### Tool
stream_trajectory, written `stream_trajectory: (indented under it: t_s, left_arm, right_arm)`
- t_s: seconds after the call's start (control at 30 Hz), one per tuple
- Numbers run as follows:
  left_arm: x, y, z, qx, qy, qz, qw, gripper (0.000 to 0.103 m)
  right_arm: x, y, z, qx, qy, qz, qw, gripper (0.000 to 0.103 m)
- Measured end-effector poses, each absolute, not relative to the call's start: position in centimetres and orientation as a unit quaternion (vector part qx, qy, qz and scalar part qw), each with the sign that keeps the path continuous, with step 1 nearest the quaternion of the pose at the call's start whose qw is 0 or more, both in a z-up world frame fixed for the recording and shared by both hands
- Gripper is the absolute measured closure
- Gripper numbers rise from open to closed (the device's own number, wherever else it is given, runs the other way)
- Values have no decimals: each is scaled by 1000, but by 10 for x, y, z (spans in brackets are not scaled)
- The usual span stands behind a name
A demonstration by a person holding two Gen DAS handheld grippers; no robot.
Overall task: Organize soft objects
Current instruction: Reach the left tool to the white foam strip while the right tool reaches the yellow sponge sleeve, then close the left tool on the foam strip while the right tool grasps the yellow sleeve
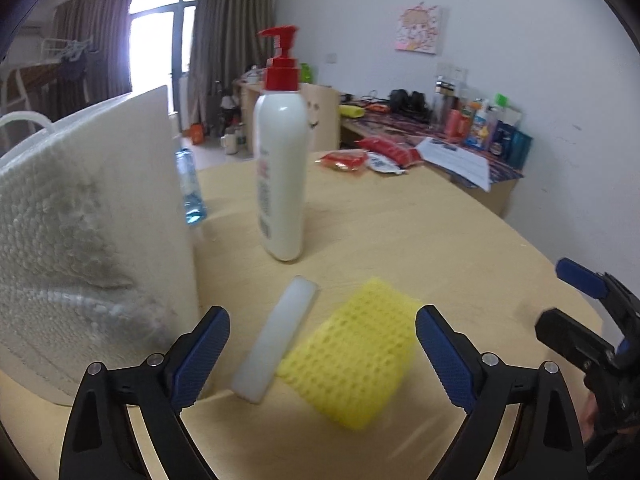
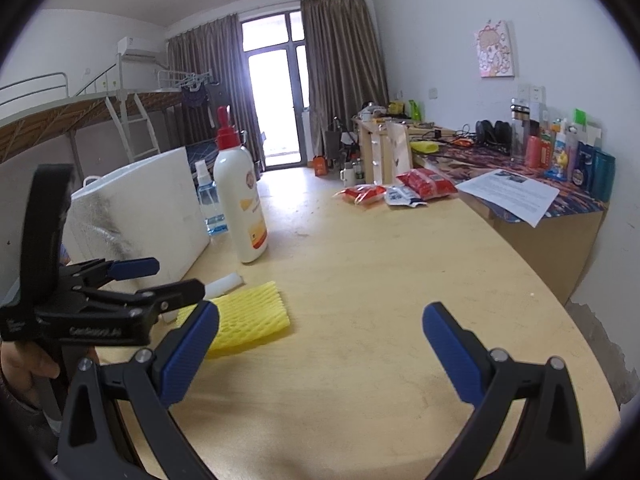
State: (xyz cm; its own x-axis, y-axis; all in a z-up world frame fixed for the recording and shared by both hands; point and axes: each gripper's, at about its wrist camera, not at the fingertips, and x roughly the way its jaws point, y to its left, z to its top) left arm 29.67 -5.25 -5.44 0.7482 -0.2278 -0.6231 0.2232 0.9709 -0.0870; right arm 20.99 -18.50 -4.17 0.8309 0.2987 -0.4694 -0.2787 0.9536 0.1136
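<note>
**Two soft pieces wait beside the foam box**

We are in a dorm room with a bunk bed, curtains and a cluttered desk, working at a pale wooden table [image 2: 360, 280]. The largest thing on it is a white foam box [image 1: 92, 240] at the left, then a white pump bottle [image 1: 282, 176] with a small blue spray bottle [image 2: 210, 208] behind it. Near our edge lies a yellow foam net [image 1: 352, 356], and just beside it a white foam strip [image 1: 278, 340], seemingly touching its edge. Our left tongs [image 1: 322, 354] stand wide open around both pieces, holding nothing. Our right tongs [image 2: 320, 354] are open too, over bare table, apart from the net. We judge the net very light, squashy and springy, so we would pinch it across its short width near the middle. The strip looks light too, but stiffer.
</note>
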Motion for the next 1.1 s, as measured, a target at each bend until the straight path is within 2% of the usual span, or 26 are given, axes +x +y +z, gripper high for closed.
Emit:
stream_trajectory:
  t_s: [0.4,0.47,0.57,0.93,1.1]
  left_arm:
    - [309,-25,-67,4,360,-63,931,25]
    - [309,-27,-69,13,370,-67,926,34]
    - [309,-27,-75,20,388,-76,918,42]
    - [308,-16,-79,13,412,-101,906,66]
    - [307,-18,-81,15,418,-116,901,72]
  right_arm:
    - [235,-159,-46,-5,280,193,940,0]
    - [239,-156,-47,-6,287,198,937,0]
    - [244,-151,-48,-7,293,203,934,0]
    - [258,-130,-61,-32,345,240,907,0]
    - [260,-118,-61,-44,352,261,898,9]
